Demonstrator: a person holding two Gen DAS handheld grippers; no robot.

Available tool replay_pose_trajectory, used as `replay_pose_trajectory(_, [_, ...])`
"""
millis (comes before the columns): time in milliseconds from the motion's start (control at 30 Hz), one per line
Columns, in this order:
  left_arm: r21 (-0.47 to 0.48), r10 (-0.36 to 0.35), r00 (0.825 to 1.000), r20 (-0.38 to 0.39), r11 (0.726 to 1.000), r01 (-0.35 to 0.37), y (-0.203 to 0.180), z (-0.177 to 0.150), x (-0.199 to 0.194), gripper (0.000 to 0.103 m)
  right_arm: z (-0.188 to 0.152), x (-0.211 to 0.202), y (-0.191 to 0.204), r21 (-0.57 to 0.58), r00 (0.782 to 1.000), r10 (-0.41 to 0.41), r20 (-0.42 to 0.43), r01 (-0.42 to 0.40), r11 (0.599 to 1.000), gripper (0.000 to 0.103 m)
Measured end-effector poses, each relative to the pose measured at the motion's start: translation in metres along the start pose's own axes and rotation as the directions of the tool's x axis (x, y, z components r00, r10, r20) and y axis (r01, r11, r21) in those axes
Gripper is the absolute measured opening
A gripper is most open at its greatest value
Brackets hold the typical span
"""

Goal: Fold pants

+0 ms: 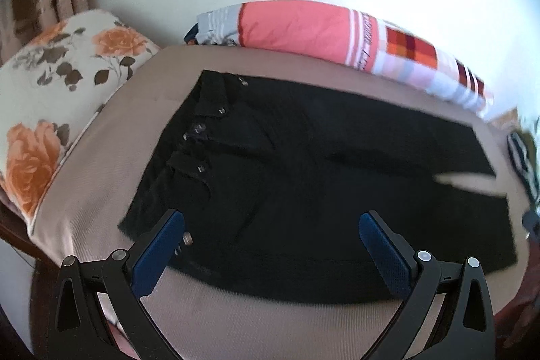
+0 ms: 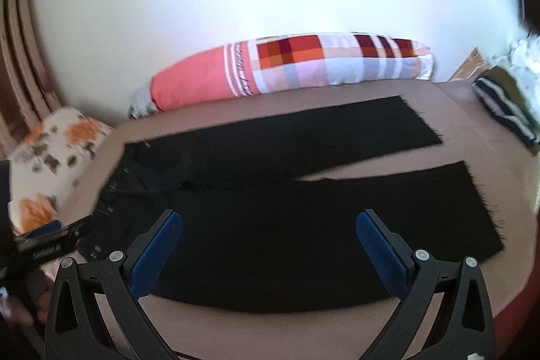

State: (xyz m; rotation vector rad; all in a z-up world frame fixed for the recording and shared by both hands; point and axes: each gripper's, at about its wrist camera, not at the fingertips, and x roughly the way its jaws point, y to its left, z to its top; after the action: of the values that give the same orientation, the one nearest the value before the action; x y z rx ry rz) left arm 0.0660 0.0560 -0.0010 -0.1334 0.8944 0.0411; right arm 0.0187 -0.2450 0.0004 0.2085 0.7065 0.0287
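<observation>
Pants: the black pants lie flat on the tan bed — waist to your left, legs split apart to your right.
Your left gripper: wide open, holding nothing, over the waist end.
Your right gripper: wide open too, over the near leg.
Behind: a checked pillow by the wall — a flower pillow sits left.
</observation>
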Motion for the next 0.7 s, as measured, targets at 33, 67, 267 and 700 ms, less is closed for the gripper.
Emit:
replay_pose_trajectory(33, [-0.025,-0.009,1.0,-0.004,1.0,0.009,0.011,0.012,0.004,0.103,0.004,0.002,-0.002,0.014,1.0,0.013,0.002,-0.013,1.0,0.103])
replay_pose_trajectory(67, [-0.045,-0.017,1.0,-0.004,0.999,0.016,0.021,0.022,0.007,0.103,0.009,0.004,-0.004,0.032,1.0,0.027,0.004,-0.027,0.999,0.103])
replay_pose_trajectory(267, [-0.131,-0.086,0.996,0.019,0.987,0.088,0.083,0.091,0.038,0.1,0.034,0.029,-0.012,0.071,1.0,0.018,-0.003,-0.018,0.997,0.103])
replay_pose_trajectory(700, [-0.349,-0.401,0.905,-0.141,0.876,0.334,0.174,0.186,0.209,0.067,0.068,0.118,0.014,0.015,0.99,-0.056,-0.127,0.059,0.998,0.103])
